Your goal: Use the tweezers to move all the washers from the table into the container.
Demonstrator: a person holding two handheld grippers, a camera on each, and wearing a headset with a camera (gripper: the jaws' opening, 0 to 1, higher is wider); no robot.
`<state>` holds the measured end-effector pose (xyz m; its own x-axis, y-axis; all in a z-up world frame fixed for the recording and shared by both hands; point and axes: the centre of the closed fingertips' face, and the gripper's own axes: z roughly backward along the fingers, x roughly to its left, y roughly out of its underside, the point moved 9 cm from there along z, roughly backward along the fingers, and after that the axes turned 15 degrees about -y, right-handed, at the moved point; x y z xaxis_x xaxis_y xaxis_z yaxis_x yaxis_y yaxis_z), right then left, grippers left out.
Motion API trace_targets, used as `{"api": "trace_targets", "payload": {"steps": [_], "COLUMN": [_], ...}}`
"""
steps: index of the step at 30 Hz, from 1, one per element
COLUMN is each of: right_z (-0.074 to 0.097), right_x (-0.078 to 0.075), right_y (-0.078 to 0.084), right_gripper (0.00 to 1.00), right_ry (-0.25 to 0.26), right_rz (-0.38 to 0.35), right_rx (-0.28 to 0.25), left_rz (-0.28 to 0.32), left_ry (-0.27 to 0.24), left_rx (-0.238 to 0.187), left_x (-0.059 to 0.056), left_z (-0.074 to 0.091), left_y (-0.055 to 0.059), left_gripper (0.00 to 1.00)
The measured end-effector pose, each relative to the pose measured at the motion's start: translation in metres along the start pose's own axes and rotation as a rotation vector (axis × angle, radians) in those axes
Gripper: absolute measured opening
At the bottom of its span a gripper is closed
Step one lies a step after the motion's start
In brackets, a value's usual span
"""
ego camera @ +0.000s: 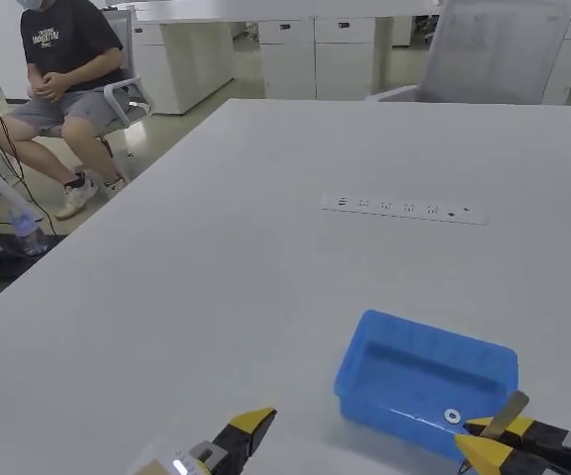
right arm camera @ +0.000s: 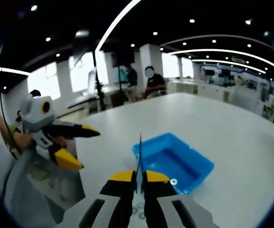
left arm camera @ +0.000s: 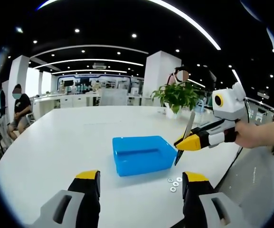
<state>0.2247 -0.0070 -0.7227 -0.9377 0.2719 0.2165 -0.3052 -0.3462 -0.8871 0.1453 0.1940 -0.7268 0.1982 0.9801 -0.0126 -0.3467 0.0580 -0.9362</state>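
The blue container (ego camera: 424,381) stands on the white table near its front edge, also in the left gripper view (left arm camera: 139,154) and the right gripper view (right arm camera: 174,161). One washer (ego camera: 452,416) lies at its near edge (right arm camera: 174,181). Three washers (left arm camera: 174,183) lie on the table just beside the container. My right gripper (ego camera: 471,438) (right arm camera: 139,178) is shut on the tweezers (right arm camera: 139,156), beside the container's right corner (left arm camera: 186,142); the tweezers (left arm camera: 189,128) point down toward that corner. My left gripper (left arm camera: 141,190) is open and holds nothing, left of the container (ego camera: 245,433).
A white power strip (ego camera: 404,209) lies on the table beyond the container. A person (ego camera: 62,59) sits on a chair at the far left, off the table. A grey chair (ego camera: 503,49) stands at the table's far edge. A potted plant (left arm camera: 177,97) stands farther back.
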Motion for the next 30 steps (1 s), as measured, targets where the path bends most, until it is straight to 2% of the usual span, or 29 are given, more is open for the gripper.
{"api": "trace_targets", "payload": {"steps": [15, 18, 25, 30], "right_z": [0.004, 0.004, 0.001, 0.002], "right_x": [-0.006, -0.008, -0.010, -0.010], "right_y": [0.030, 0.036, 0.047, 0.050], "right_gripper": [0.04, 0.04, 0.04, 0.04], "right_ry": [-0.010, -0.010, -0.005, 0.007], "right_rz": [-0.134, -0.159, -0.176, -0.182], "right_rx": [0.001, 0.005, 0.044, 0.051], "left_rz": [-0.004, 0.014, 0.007, 0.009], "left_ry": [0.005, 0.010, 0.007, 0.007], "left_rx": [0.014, -0.001, 0.006, 0.005], "left_x": [0.000, -0.001, -0.001, -0.002], "left_z": [-0.001, 0.000, 0.000, 0.000], "left_y": [0.002, 0.000, 0.000, -0.001], "left_gripper": [0.68, 0.68, 0.68, 0.68]}}
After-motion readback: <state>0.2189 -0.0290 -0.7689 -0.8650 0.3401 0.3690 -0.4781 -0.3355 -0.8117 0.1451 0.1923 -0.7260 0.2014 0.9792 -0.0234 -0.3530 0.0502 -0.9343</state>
